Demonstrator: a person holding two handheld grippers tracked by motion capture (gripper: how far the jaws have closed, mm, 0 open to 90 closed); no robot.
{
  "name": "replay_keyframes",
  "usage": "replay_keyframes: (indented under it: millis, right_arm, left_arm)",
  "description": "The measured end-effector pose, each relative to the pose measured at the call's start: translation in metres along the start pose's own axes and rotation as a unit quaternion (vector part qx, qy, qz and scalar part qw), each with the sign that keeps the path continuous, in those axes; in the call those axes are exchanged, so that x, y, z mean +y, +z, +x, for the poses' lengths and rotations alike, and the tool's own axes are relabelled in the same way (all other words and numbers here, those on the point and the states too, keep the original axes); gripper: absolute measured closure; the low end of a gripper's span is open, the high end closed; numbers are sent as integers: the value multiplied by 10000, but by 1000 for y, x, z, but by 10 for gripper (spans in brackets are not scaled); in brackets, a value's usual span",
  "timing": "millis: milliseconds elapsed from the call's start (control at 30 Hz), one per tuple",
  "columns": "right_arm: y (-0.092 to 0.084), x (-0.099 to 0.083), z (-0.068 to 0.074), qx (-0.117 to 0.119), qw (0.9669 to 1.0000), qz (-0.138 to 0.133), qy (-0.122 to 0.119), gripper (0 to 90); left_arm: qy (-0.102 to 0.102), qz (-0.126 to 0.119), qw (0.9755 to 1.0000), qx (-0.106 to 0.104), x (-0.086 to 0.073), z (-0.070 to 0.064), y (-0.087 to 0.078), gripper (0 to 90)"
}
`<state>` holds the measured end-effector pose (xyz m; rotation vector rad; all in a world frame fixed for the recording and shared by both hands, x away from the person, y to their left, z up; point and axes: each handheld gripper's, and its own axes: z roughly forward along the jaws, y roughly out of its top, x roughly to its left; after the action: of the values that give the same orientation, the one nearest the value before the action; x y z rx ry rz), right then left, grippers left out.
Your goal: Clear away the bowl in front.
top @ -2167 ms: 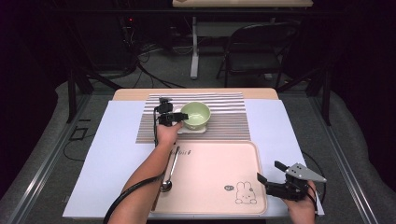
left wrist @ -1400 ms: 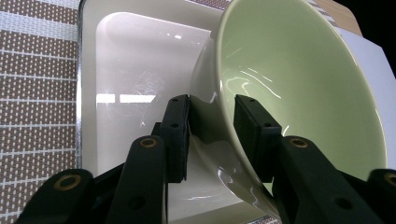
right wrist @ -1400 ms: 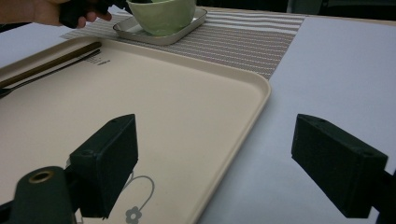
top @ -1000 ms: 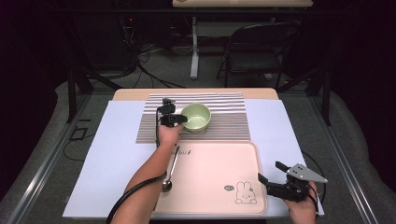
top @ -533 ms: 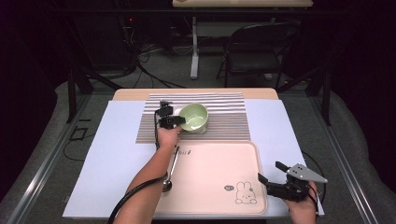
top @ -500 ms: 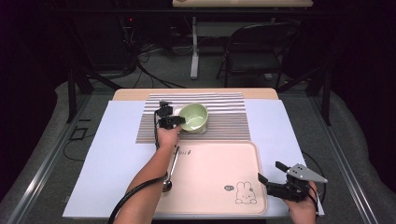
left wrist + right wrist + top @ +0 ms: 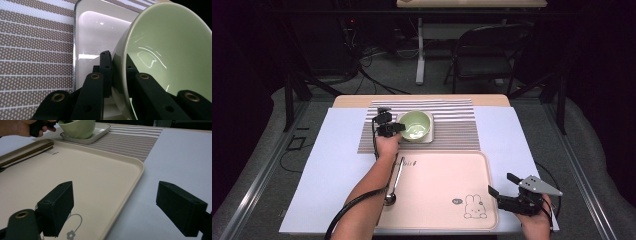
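Note:
A pale green bowl (image 7: 417,125) rests tilted on a small white square plate (image 7: 426,139) on the striped placemat (image 7: 454,130). My left gripper (image 7: 397,128) is shut on the bowl's left rim. In the left gripper view its jaws (image 7: 117,61) pinch the rim of the bowl (image 7: 170,50), one inside and one outside, over the plate (image 7: 92,32). My right gripper (image 7: 502,184) stands open at the front right corner of the beige tray (image 7: 437,180). In the right gripper view the jaws (image 7: 120,207) hold nothing, with the tray's edge (image 7: 135,173) below them.
A long spoon (image 7: 393,180) lies along the tray's left side. A white sheet (image 7: 327,165) covers the table under the placemat and tray. In the right gripper view the bowl (image 7: 78,128) and the left hand (image 7: 17,127) sit at the far left. A chair (image 7: 487,55) stands beyond the table.
The bowl has shifted slightly to the left and tipped with my left gripper on its rim. The right gripper has stayed put.

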<state>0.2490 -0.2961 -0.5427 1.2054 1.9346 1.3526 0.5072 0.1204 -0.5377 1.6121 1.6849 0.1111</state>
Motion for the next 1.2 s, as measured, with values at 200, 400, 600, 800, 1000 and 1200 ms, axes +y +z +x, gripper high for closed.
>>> replay_keyframes:
  millis: [200,400,600,800,1000,1200]
  right_arm:
    - [0,0,0,-5,10000,5,-2,142]
    - [0,0,0,-8,10000,5,-3,142]
    - [0,0,0,-8,10000,-2,-14,141]
    - [0,0,0,-12,10000,-5,8,142]
    - [0,0,0,-15,10000,-8,-15,142]
    - [1,1,1,2,10000,-3,-1,142]
  left_arm:
    - [46,-10,10000,24,1,1,-3,833]
    - [126,-6,9999,17,2,0,-6,832]
    - [197,-55,9998,-41,4,-4,-12,831]
    - [319,-73,9994,-114,5,-11,-18,830]
    - [447,-56,9987,-218,4,-17,-25,827]
    - [504,-7,9982,-323,1,-20,-30,821]
